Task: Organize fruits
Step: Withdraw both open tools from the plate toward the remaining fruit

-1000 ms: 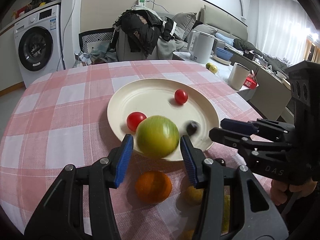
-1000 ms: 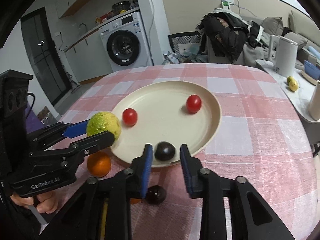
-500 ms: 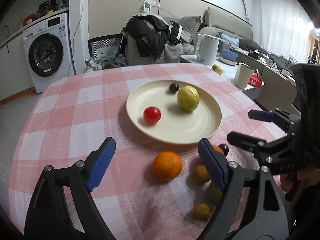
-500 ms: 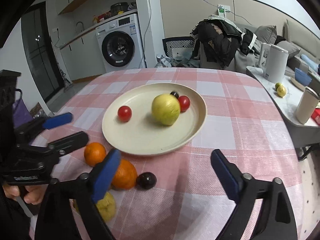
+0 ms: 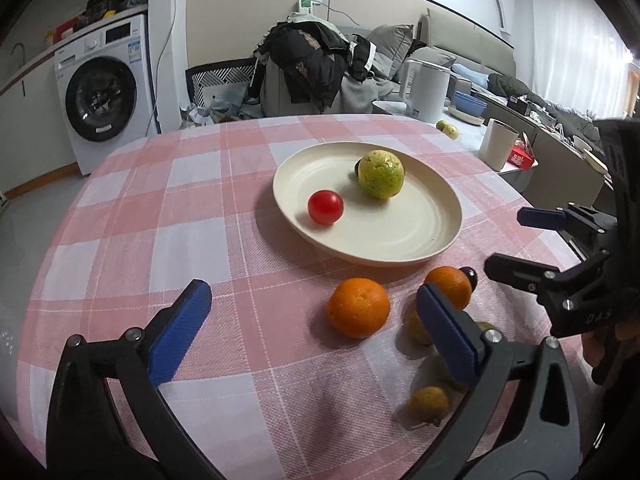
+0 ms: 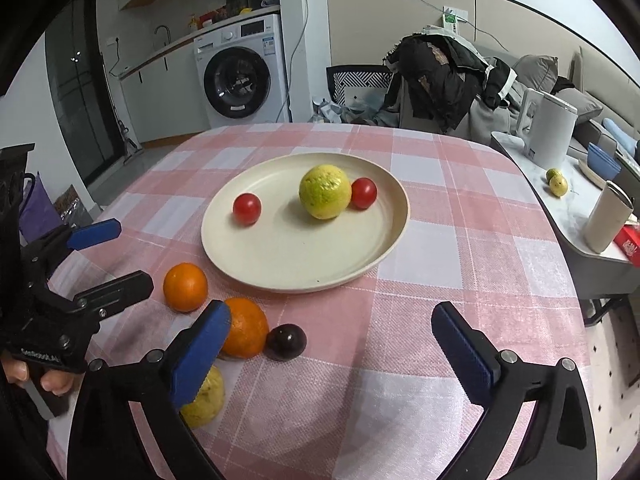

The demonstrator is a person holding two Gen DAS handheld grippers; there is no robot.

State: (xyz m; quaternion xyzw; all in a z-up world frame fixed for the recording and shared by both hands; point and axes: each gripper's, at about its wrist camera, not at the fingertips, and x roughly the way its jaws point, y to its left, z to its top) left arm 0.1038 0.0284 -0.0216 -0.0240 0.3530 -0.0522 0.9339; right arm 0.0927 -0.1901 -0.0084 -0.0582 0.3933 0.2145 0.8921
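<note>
A cream plate [image 6: 280,264] [image 5: 400,240] on the pink checked tablecloth holds a yellow-green guava [image 6: 325,191] [image 5: 380,174], two red tomatoes [image 6: 247,209] [image 6: 363,193] and a dark fruit mostly hidden behind the guava [image 5: 356,167]. In front of the plate lie two oranges [image 6: 185,287] [image 6: 246,327], a dark plum [image 6: 286,341] and small yellow fruits [image 5: 430,404] [image 6: 204,398]. My left gripper [image 5: 316,332] is open and empty, above the near orange [image 5: 359,307]. My right gripper [image 6: 332,348] is open and empty, above the plum.
A side table at the right carries a white kettle [image 6: 550,128], a cup [image 6: 608,216] and two small green fruits [image 6: 557,182]. A chair piled with clothes [image 6: 440,76] stands behind the table. A washing machine [image 6: 240,76] is at the back left.
Both grippers let go of their fruit over the plate, opened wide and pulled back toward the near table edge. The guava and the dark fruit rolled to the far side of the plate.
</note>
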